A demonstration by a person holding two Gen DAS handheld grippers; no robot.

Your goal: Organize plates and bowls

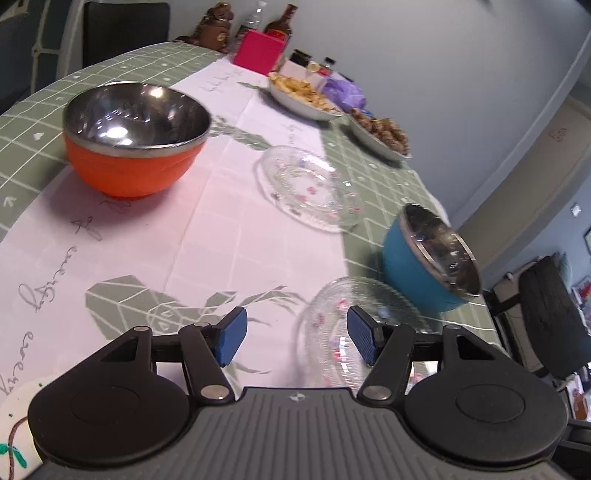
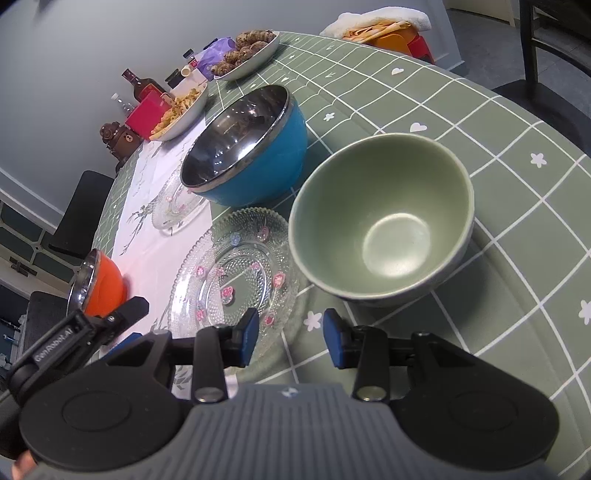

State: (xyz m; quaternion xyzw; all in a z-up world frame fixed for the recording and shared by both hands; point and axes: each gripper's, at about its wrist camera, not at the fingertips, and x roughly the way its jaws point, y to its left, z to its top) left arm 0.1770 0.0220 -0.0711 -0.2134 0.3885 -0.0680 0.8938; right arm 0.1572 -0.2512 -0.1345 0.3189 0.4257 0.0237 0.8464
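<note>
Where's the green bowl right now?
In the right wrist view the green bowl stands upright on the green checked tablecloth, right of centre, beside the near glass plate and in front of the blue bowl.

Orange (image 1: pixel 135 162), blue (image 2: pixel 255 162) and green (image 2: pixel 380 221) bowls stand upright around two seemingly empty glass plates (image 2: pixel 236 277) (image 1: pixel 306 188).

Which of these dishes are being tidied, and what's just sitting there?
Being tidied: orange steel-lined bowl, blue steel-lined bowl, green ceramic bowl, near clear glass plate, far clear glass plate.

Just sitting there: two food platters, pink box, brown bottle.
</note>
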